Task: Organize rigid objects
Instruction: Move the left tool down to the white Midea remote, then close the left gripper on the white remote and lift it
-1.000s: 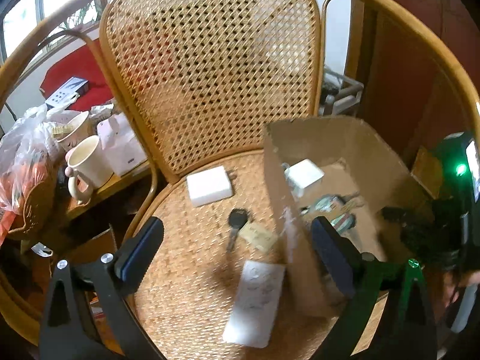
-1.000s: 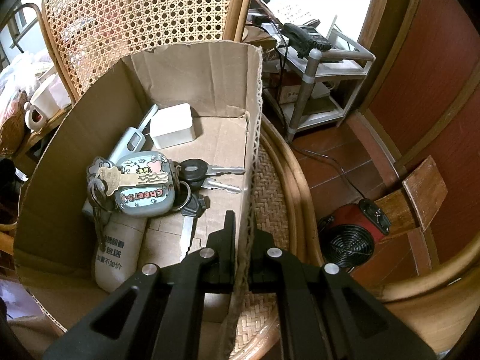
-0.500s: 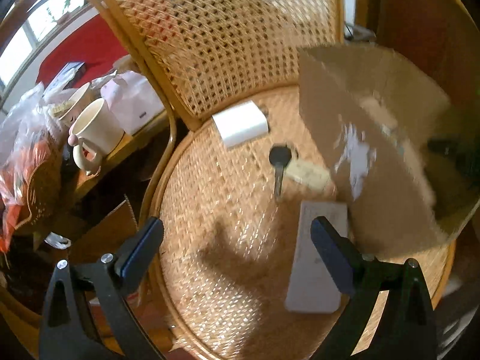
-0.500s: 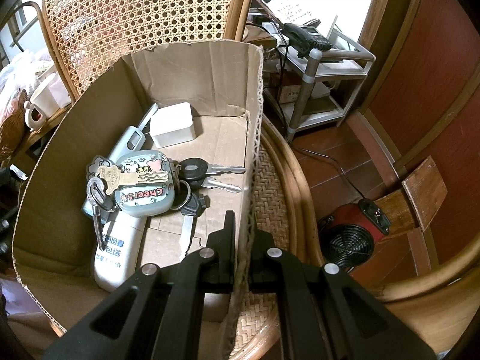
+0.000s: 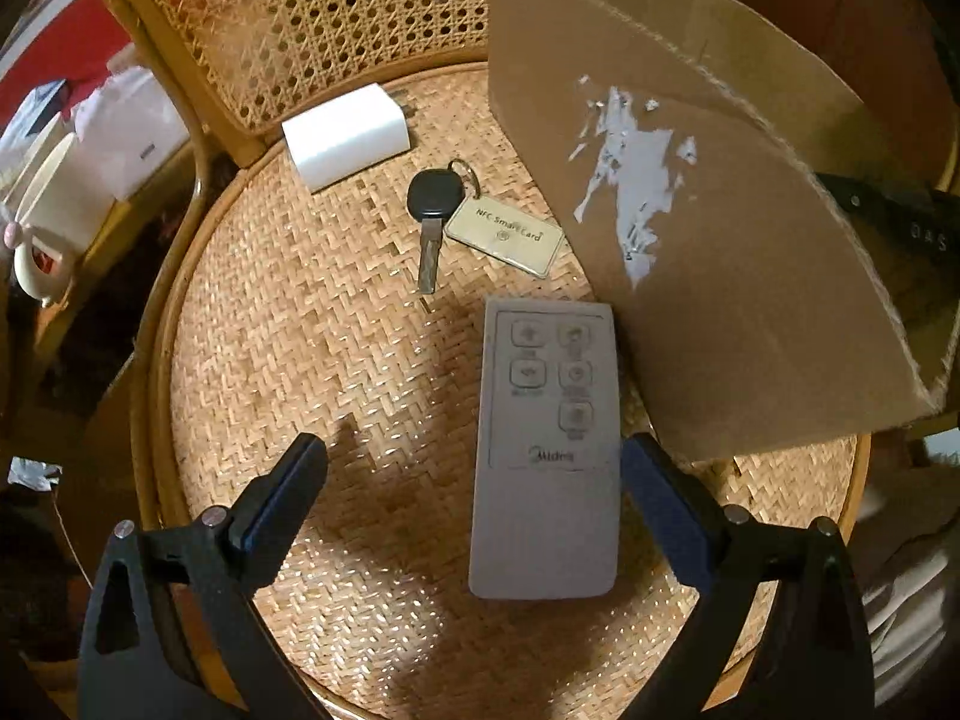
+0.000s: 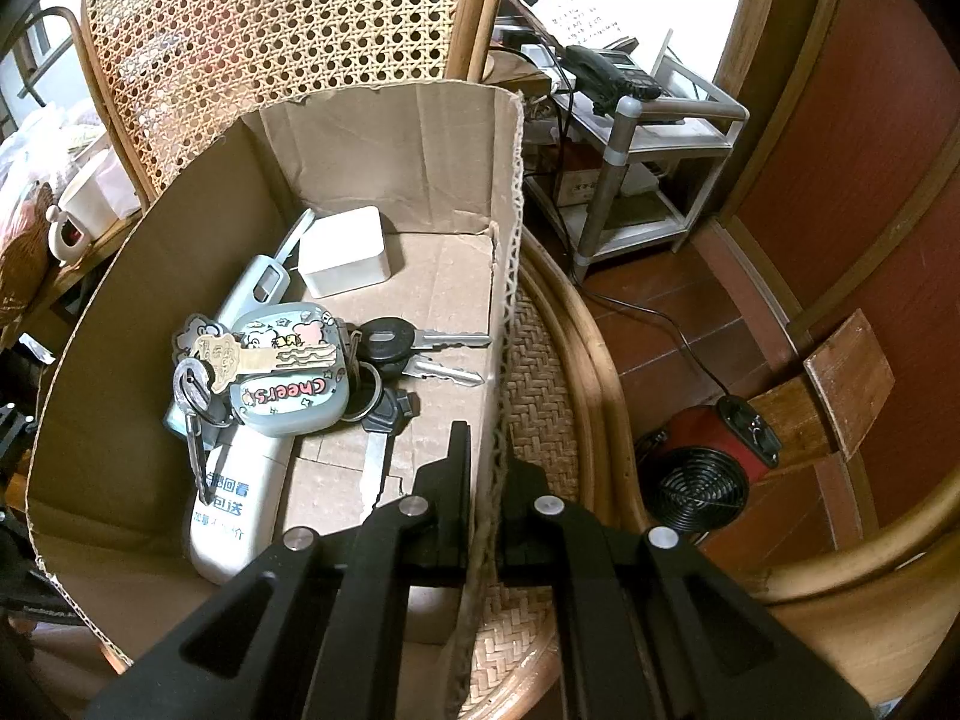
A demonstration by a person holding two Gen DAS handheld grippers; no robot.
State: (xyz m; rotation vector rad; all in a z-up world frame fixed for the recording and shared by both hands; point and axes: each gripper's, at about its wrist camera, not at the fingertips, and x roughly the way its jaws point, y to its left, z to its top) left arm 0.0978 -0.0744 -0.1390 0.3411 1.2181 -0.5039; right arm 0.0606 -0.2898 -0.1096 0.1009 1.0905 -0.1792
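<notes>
Change: left gripper (image 5: 474,468) is dropping closer, jaws gaping wide and empty, straddling the remote (image 5: 546,456).
Remote: lying at 5 o'clock of the key (image 5: 433,204).
Right gripper (image 6: 485,468): still pinching the box wall (image 6: 504,324).

Seat: woven rattan chair (image 5: 336,324), cane-mesh back (image 5: 336,12), curved bentwood rim.
Left edge of chair: low wooden side table (image 5: 90,222) carrying a cream mug (image 5: 42,222) and a white box (image 5: 129,132).
Right of chair: grey metal shelf unit (image 6: 636,150) with a black telephone (image 6: 612,69) on top.
Floor: reddish-brown tiles (image 6: 660,324), small red fan heater (image 6: 708,462), black cable trailing.
Wall: dark red panels (image 6: 888,192).
Light: daylight from a window upper left.
</notes>
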